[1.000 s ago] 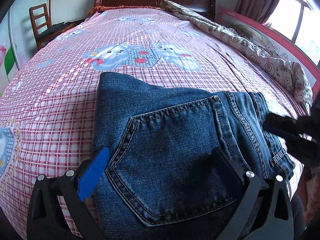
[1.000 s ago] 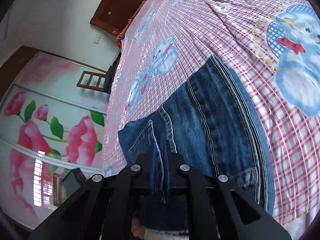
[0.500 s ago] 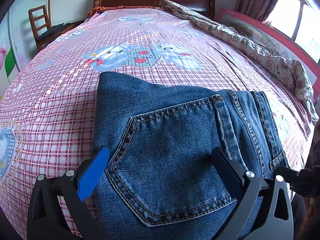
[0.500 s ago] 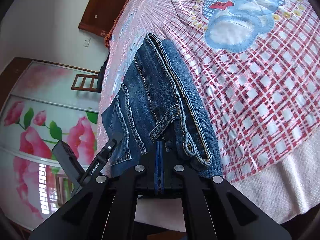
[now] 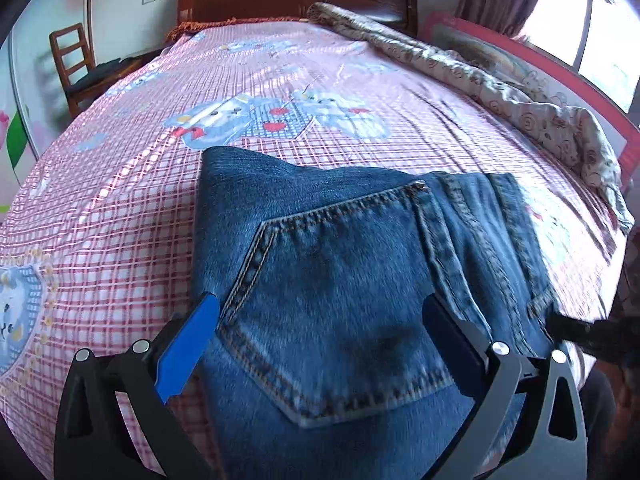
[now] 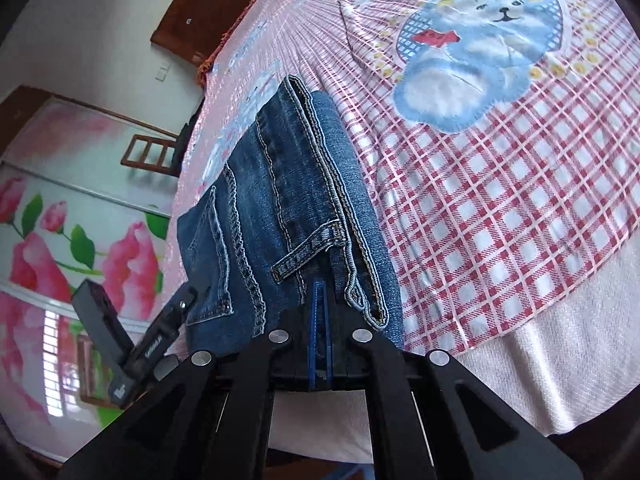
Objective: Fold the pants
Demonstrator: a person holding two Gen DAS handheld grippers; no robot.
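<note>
Jeans point(image 5: 340, 280) lie folded on the bed point(image 5: 120, 220). Left gripper point(image 5: 320, 344) jaws are wide; right gripper point(image 6: 319, 320) jaws pinch the waistband. Next, let go.

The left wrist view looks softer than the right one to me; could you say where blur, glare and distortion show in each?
Left wrist view: the jeans are smeared with motion blur near the lens, the window is blown out, and the bed bulges from the fisheye. Right wrist view: the denim stitching is sharp, with sheen streaking the bed cover near the headboard.
</note>
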